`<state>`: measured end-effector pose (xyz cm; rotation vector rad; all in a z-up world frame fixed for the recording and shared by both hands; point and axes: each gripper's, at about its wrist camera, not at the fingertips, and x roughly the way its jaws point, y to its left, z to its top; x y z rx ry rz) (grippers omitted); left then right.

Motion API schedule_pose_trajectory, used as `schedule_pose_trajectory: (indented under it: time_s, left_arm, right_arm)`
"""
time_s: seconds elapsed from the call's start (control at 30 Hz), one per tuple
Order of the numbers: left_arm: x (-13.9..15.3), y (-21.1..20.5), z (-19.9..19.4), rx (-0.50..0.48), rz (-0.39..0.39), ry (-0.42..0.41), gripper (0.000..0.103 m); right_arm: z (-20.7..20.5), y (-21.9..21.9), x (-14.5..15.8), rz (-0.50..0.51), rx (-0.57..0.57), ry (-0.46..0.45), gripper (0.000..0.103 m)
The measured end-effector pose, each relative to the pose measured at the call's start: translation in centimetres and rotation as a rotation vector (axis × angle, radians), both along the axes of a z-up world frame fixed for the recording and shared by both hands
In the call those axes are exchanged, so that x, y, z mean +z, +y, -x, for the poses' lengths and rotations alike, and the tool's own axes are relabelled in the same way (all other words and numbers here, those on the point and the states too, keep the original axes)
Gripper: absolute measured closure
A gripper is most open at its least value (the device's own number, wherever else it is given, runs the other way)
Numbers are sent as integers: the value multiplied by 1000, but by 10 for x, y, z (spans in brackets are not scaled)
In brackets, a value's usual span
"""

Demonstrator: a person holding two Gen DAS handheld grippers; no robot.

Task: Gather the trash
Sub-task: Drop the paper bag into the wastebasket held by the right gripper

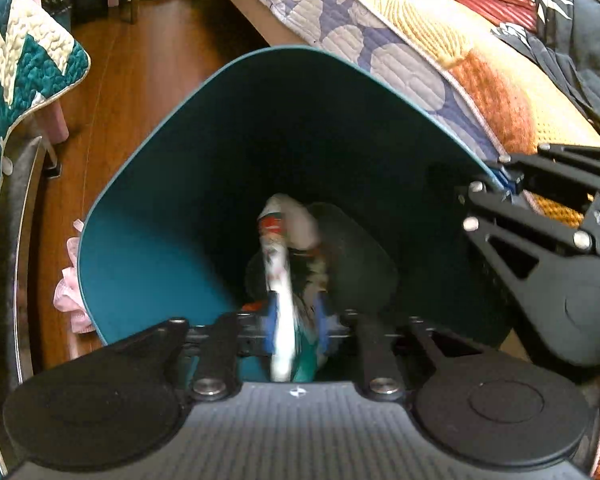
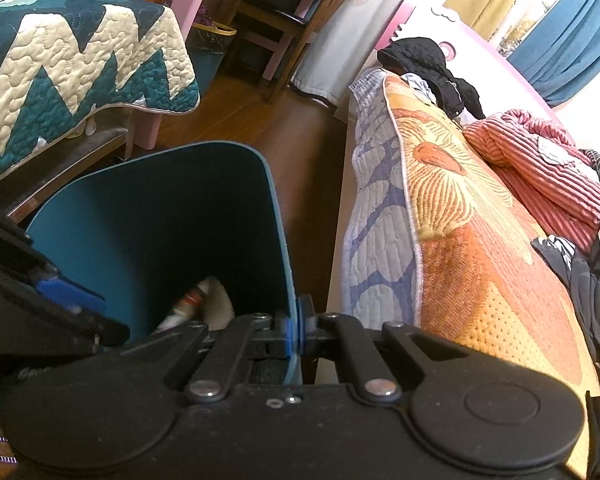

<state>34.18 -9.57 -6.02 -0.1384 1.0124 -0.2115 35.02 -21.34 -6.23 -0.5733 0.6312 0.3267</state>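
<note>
Blue pads: the left gripper (image 1: 296, 328) hangs over the open bin, and its two pads stand apart with trash between them.
Left grip: the picture is blurry there, so I cannot tell if the pads still press on the trash.
Wrapper: a long white wrapper (image 1: 278, 280) with red and green print lies in the gap; its long side runs from the pads away toward the bottom of the bin.
Other trash: a pale crumpled lump (image 1: 302, 222) lies just beside the far end of the wrapper, deep in the bin.
Bin: the teal bin (image 1: 148, 264) stands on the wood floor (image 1: 148, 60), between the bed and a bench.
Right gripper: the right gripper (image 2: 296, 336) is clamped tight on the thin rim of the bin at the side by the bed.
Bed: an orange and grey quilt (image 2: 460, 208) lies just beside the bin.
Far side: a teal and cream zigzag blanket (image 2: 80, 68) hangs over the bench.
</note>
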Motion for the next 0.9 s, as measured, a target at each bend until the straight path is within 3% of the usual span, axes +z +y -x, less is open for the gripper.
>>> schedule_pose_trajectory:
  time_s: [0.07, 0.1, 0.13, 0.6, 0.63, 0.67, 0.9]
  left_arm:
    - [2, 0, 4, -9, 1, -12, 50]
    - [4, 0, 8, -12, -3, -27, 42]
    - [6, 1, 11, -14, -7, -40, 40]
    - [50, 31, 67, -29, 13, -147, 29]
    - [52, 35, 72, -26, 18, -150, 24]
    - [53, 40, 78, -18, 24, -152, 20]
    - [38, 64, 107, 33, 18, -93, 18]
  right_arm:
    - [-1, 0, 0, -1, -3, 2, 99]
    - [-1, 0, 0, 1, -4, 1, 99]
    - [-1, 0, 0, 2, -5, 1, 99]
    - [-2, 0, 1, 4, -3, 8, 99]
    - [-2, 0, 0, 6, -2, 8, 99]
    - [-2, 0, 0, 6, -3, 9, 99]
    - [-2, 0, 1, 7, -2, 9, 99]
